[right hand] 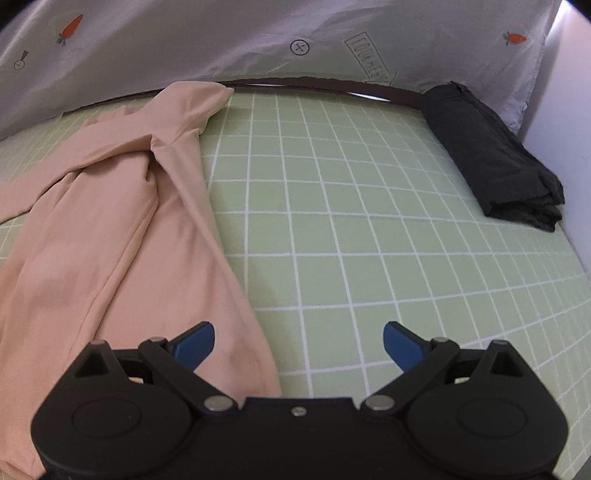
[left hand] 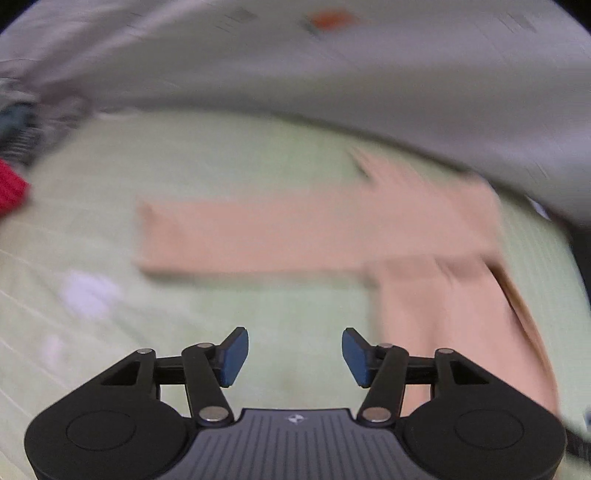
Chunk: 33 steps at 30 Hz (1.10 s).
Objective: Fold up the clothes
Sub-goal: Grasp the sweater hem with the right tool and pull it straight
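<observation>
Left tongs (left hand: 295,357) stood with their blue pads (left hand: 234,357) partly apart and nothing between them, poised over bare green grid cloth (left hand: 184,166); the left wrist view was motion-blurred. A small pale emblem, too small to read, sat on the ribbed body behind the pads. Right tongs (right hand: 298,346) stood wide, also empty; their left pad (right hand: 195,345) lay over the edge of the peach garment (right hand: 122,229), though contact could not be judged, and their right pad over the green grid surface. The peach garment lay on the grid cloth to the left of the right tongs in the right wrist view, bunched and creased toward its far end; in the left wrist view it appeared ahead and to the right, with one long band stretched out leftward. A folded dark garment (right hand: 491,158) rested well apart at the far right corner of the grid surface. Behind ran a dark strip (right hand: 332,85) and a pale printed sheet (right hand: 221,40) bearing orange carrot motifs (right hand: 71,27), a circled cross (right hand: 299,47) and a boxed line of outlined lettering (right hand: 367,57), only partly legible. A red item (left hand: 11,188) showed at the left edge, blurred.
</observation>
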Tool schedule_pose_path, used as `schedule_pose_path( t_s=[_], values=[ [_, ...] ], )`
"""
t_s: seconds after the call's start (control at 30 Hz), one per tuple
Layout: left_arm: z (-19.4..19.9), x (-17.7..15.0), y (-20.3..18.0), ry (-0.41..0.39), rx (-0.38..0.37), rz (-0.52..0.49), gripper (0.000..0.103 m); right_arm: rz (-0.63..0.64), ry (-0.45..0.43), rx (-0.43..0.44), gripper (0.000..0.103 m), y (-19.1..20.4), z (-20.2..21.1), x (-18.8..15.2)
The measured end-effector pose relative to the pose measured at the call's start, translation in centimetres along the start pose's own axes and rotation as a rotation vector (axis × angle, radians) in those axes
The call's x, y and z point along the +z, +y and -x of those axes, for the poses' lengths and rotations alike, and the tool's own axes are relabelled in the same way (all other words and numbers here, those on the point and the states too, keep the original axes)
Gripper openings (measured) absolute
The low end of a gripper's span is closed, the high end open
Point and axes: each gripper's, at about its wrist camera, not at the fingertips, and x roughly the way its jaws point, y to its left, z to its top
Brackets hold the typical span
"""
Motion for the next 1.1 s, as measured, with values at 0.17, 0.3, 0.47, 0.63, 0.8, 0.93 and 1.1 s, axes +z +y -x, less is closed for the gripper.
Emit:
schedule_pose_path(
  t_s=[0.17, 0.3, 0.47, 0.63, 0.8, 0.93, 1.1],
  values=[
    [0.6, -4.9, -4.9, 0.093, -0.113, -0.11, 0.058, -0.078, 0.05, 0.123, 0.062, -1.4, -0.1, -0.8],
    [1.0, -6.9, -6.7, 0.12, -0.08, -0.195, 0.058, -0.096, 0.079, 0.199, 0.043, -2.2, 0.2, -2.2],
    [1.0, -8.3, -6.0, 0.154, -0.034, -0.162, 0.058, -0.024, 0.072, 0.244, 0.007, -2.4, 1.3, -3.7],
    [1.2, -9.8, -5.2, 0.174, -0.032, -0.141, 0.06, -0.007, 0.031, 0.258, 0.003, -2.9, 2.6, -4.6],
    [1.9, -10.4, -4.9, 0.177, -0.04, -0.175, 0.06, 0.021, -0.052, 0.266, 0.003, -2.2, 5.5, -4.3],
    [2.6, -10.4, -4.1, 0.172, -0.045, -0.192, 0.06, 0.031, -0.092, 0.321, 0.003, -0.9, 7.7, -3.9],
    [3.8, -10.8, -2.7, 0.16, -0.041, -0.205, 0.06, 0.077, -0.08, 0.372, 0.003, 1.6, 8.3, -4.2]
  ],
)
